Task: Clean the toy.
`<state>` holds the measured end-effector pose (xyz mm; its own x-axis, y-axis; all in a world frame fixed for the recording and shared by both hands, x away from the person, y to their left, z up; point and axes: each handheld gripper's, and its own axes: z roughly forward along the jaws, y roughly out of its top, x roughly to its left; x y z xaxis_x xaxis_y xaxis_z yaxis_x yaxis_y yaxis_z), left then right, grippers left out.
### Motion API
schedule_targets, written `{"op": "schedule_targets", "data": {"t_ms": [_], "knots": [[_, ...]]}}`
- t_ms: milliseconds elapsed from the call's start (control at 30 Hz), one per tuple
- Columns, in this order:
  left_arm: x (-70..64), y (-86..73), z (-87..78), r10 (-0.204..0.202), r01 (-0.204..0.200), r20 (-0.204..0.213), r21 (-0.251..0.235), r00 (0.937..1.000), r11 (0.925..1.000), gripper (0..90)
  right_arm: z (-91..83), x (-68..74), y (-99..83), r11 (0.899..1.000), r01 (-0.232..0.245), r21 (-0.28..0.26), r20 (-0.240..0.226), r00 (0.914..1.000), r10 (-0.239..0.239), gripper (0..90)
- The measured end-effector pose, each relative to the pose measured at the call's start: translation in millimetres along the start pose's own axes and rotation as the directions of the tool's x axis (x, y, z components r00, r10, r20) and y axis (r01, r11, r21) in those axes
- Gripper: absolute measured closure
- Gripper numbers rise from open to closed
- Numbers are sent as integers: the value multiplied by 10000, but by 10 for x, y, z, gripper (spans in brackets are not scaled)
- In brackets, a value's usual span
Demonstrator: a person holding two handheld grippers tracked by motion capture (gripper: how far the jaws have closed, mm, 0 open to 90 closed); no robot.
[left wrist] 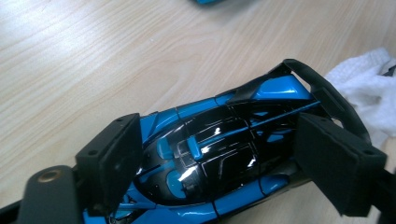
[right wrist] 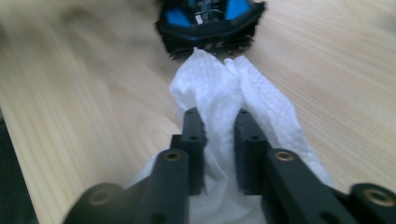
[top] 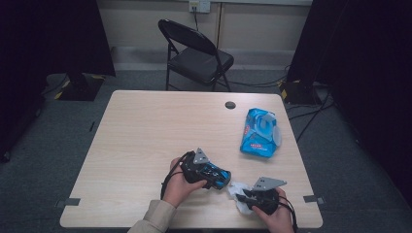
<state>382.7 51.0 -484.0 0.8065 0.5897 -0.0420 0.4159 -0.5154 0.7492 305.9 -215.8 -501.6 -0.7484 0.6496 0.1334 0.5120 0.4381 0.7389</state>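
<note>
A dim room with a grey floor holds a black folding chair (top: pixel 197 53) behind a pale wood-grain surface (top: pixel 155 126). Toward the far right of that surface lies a blue pack of wet wipes (top: pixel 260 132), well apart from both hands.

Near the front edge, the left tool (top: pixel 214 174) grips a blue and black toy car (top: pixel 216 175). In the left gripper view the car (left wrist: pixel 219 154) lies lengthwise between the two black pads, which press its flanks, one on each side; its rear wing points away from the tool, toward a white wipe (left wrist: pixel 369 93) at the right edge.

The right tool (top: pixel 243 195) sits just right of the car, near the surface's front right corner. It is closed to a narrow gap on a crumpled white wipe (top: pixel 239 194). In the right gripper view the wipe (right wrist: pixel 224 102) is pinched between the two fingers (right wrist: pixel 194 140) and spreads forward from them; its far tip touches the black rear end of the car (right wrist: pixel 210 28), straight ahead of the tool (right wrist: pixel 218 122). The rest of the wipe drapes down onto the surface beneath the tool.
</note>
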Motion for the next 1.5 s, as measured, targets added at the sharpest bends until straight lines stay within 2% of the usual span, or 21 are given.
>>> {"op": "schedule_targets", "data": {"t_ms": [33,67,133,200,267,333,400,467,533,633,767,833,933,1067,1300,1500], "knots": [[5,-6,8,-9,10,76,-55,10000,10000,140,0,-16,5,9996,-296,-44,-6,9996,296,801],[8,-7,11,-23,24,84,-73,10000,10000,132,2,-32,15,9983,-574,-124,265,9980,577,807],[16,-10,12,-26,27,130,-71,9999,10000,127,8,-74,54,9972,-718,-228,773,9943,734,815],[24,-11,7,-1,2,190,-80,9998,10000,132,4,-132,119,9951,-861,-483,1326,9869,918,827],[30,-15,5,-25,28,258,-107,9997,9999,141,31,-213,187,9908,-1149,-715,1381,9826,1240,830],[38,-13,4,0,3,352,-104,9994,9999,149,113,-258,232,9920,-1115,-593,1107,9869,1176,834],[32,-12,6,7,-3,348,-110,9994,9999,150,240,-230,263,9970,-775,-92,1008,9918,780,835],[28,-9,8,-10,14,345,-90,9994,10000,149,282,-180,282,9983,-576,-113,823,9949,584,837],[28,-5,8,7,-5,341,-55,9994,10000,149,286,-133,295,9995,-301,49,728,9969,297,839],[27,-11,8,29,-25,330,-106,9995,9999,149,287,-37,280,9997,204,157,145,9997,-207,840],[25,-14,9,17,-13,331,-137,9994,9999,149,288,67,248,9994,333,80,-263,9991,-331,842],[23,-15,9,11,-7,327,-145,9995,9999,149,296,102,239,9995,302,63,-676,9973,-297,843],[15,-10,11,31,-27,331,-97,9994,9999,149,319,225,243,9976,677,119,-938,9934,-663,843],[17,-5,14,82,-79,373,-79,9993,9999,149,367,322,263,9959,903,91,-1111,9898,-888,844],[11,-6,17,89,-85,386,-105,9992,9999,149,424,391,289,9939,1104,-12,-1287,9856,-1096,844],[13,-2,18,55,-52,398,-88,9992,9999,149,422,468,303,9909,1347,-56,-1981,9711,-1331,843]]}}
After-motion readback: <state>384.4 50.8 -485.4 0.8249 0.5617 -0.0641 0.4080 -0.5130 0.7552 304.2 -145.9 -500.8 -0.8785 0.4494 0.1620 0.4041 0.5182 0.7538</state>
